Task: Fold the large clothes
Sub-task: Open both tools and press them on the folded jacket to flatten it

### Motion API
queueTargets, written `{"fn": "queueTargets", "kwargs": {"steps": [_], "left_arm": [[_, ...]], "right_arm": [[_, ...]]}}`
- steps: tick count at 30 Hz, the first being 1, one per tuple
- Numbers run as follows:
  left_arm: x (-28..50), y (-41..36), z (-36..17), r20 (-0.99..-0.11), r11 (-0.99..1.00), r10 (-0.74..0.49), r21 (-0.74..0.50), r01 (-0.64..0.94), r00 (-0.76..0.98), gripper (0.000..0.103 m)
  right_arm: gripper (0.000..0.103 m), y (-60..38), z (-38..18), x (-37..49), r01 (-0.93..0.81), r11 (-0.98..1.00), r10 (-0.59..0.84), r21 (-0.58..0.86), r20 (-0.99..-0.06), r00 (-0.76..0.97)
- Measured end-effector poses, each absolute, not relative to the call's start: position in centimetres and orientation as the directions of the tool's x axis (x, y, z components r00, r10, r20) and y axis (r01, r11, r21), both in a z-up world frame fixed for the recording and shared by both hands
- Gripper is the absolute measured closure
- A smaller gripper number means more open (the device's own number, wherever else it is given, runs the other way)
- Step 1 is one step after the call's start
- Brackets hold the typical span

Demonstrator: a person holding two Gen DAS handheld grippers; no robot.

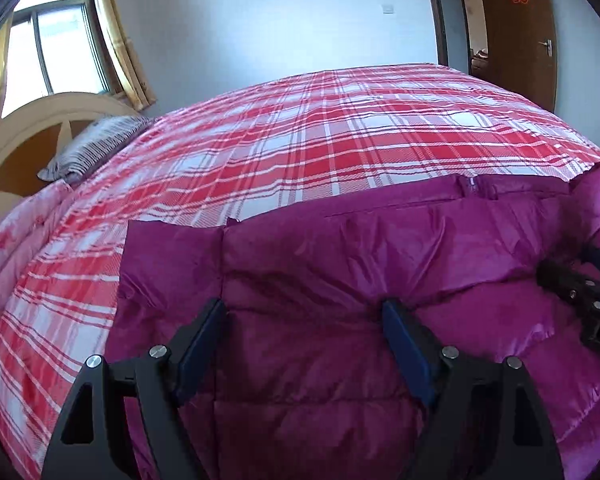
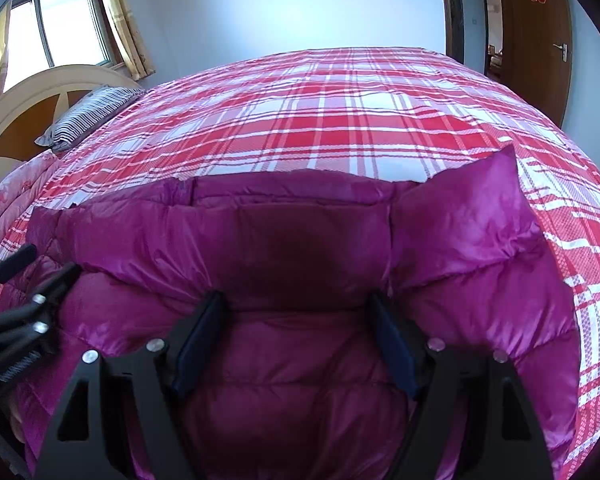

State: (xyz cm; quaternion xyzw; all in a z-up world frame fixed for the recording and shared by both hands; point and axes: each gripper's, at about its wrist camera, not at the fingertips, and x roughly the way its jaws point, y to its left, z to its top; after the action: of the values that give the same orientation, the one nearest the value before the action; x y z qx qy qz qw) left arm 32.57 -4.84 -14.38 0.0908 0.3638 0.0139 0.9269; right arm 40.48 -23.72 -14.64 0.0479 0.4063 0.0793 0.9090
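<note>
Purple puffy jacket [image 2: 308,264] lies on the near side of the bed, over a red plaid sheet [image 2: 340,120], already partly folded. Looks light, soft, slick-shelled and springy, so likely slides and puffs back; best grabbed at a folded edge or corner. Left gripper [image 1: 304,312] and right gripper [image 2: 298,306] both hover over it, jaws spread, holding nothing. Striped pillow [image 2: 92,114] far left.

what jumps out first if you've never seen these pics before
The shiny magenta puffer jacket fills the near foreground, lying on the bed's red and white plaid cover. Both the left gripper and the right gripper hang open just above it, side by side. Far left, a striped pillow leans by the cream headboard under a bright window.
</note>
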Motion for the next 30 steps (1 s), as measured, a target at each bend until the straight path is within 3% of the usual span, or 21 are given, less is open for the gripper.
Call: {"fn": "queueTargets", "kwargs": {"steps": [12,30], "left_arm": [[33.7,-4.6,-15.5,-0.707,0.985,0.1,0.169,0.031,0.7,0.011],[33.9,-4.7,-15.8,-0.71,0.983,0.122,0.185,0.017,0.693,0.008]], "right_arm": [[0.022,-23.3,-14.9,40.8,-0.102,0.987,0.16,0.124,-0.744,0.648],[0.018,-22.5,-15.2,41.3,-0.095,0.993,0.111,0.065,-0.766,0.634]]}}
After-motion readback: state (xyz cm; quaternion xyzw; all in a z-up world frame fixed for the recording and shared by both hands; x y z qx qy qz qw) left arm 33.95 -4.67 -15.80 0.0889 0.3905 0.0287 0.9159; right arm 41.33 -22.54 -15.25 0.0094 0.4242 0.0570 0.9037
